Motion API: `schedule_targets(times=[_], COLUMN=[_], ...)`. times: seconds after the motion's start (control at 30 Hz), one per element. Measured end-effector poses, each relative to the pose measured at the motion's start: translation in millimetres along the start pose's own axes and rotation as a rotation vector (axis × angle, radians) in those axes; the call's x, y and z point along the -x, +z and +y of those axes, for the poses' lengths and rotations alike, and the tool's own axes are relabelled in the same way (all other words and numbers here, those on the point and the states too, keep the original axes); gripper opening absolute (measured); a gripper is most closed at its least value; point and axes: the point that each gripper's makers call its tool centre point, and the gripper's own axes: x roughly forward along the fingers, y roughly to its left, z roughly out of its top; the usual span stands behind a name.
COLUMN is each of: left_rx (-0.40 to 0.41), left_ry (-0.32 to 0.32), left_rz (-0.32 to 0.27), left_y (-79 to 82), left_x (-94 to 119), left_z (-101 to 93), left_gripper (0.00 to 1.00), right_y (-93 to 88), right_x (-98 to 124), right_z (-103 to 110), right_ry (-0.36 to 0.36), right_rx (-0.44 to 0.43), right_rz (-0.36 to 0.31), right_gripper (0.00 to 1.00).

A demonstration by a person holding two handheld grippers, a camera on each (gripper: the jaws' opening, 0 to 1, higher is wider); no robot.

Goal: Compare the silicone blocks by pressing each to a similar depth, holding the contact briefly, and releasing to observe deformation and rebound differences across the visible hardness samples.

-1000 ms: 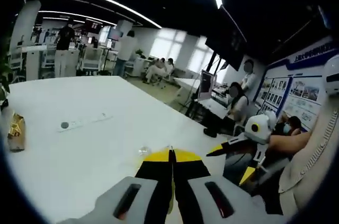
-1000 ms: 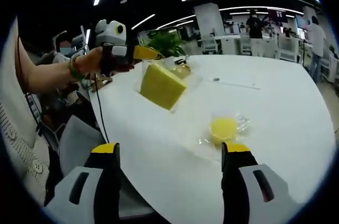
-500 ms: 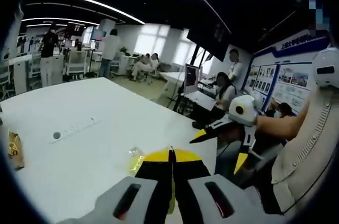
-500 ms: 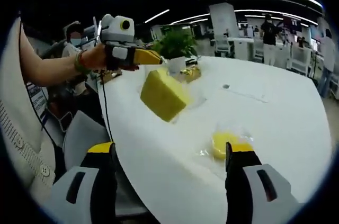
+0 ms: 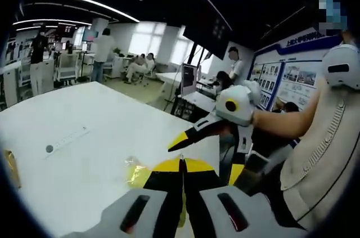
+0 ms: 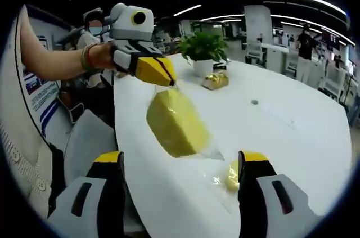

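In the right gripper view, the left claw (image 6: 169, 80) is pressed together on the top corner of a bagged yellow silicone block (image 6: 175, 122), holding it tilted in the air above the white surface (image 6: 292, 125). A potted plant (image 6: 203, 53) stands behind. The right claw (image 6: 181, 162) is spread wide, gripping nothing, with a second bagged yellow block (image 6: 229, 176) lying on the surface just inside its right jaw.

— What differs from a second ago?
— The left tool (image 6: 163, 72) carries the bagged yellow block (image 6: 175, 124) nearer the right tool (image 6: 183, 162), toward six o'clock, overlapping the round sample (image 6: 232, 176).
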Motion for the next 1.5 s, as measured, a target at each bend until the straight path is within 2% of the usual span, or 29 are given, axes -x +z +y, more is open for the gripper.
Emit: schedule_targets(times=[0.27, 0.57, 0.77, 0.83, 0.87, 0.97, 1.1, 1.23, 1.5], left_rx=[-0.027, -0.049, -0.065, -0.069, -0.059, -0.075, -0.078, -0.079, -0.068], left_ry=[-0.048, -0.1, -0.124, -0.142, -0.172, -0.181, -0.178, -0.173, -0.146], left_rz=[0.022, 0.048, 0.066, 0.068, 0.071, 0.082, 0.091, 0.095, 0.069], left_y=[-0.6, 1.1, -1.0, -1.3, -2.0, -4.0, -6.5, -8.8, -9.0], left_x=[-4.1, -9.7, -13.2, -13.7, -13.6, -14.3, -14.7, -12.7, -7.9], left_z=[-8.7, -18.3, -21.6, -24.4, -29.7, -31.8, -30.1, -28.6, -24.7], left_gripper=[0.0, 0.0, 0.0, 0.0, 0.0, 0.0, 0.0, 0.0, 0.0], right_y=[5.1, -0.6, -4.3, -7.1, -7.5, -9.3, -10.8, -11.2, -5.9], right_x=[-16.2, -30.5, -38.0, -39.6, -40.3, -41.2, -41.5, -41.9, -42.9], right_z=[3.1, 8.6, 11.1, 12.1, 12.7, 14.8, 17.2, 17.3, 14.7], right_ry=[0.046, 0.088, 0.127, 0.142, 0.148, 0.163, 0.177, 0.184, 0.155], right_rx=[0.024, 0.038, 0.041, 0.035, 0.032, 0.04, 0.055, 0.057, 0.127], right_rz=[0.034, 0.069, 0.087, 0.104, 0.106, 0.112, 0.113, 0.112, 0.1], right_gripper=[0.75, 0.7, 0.62, 0.6, 0.59, 0.52, 0.38, 0.31, 0.22])
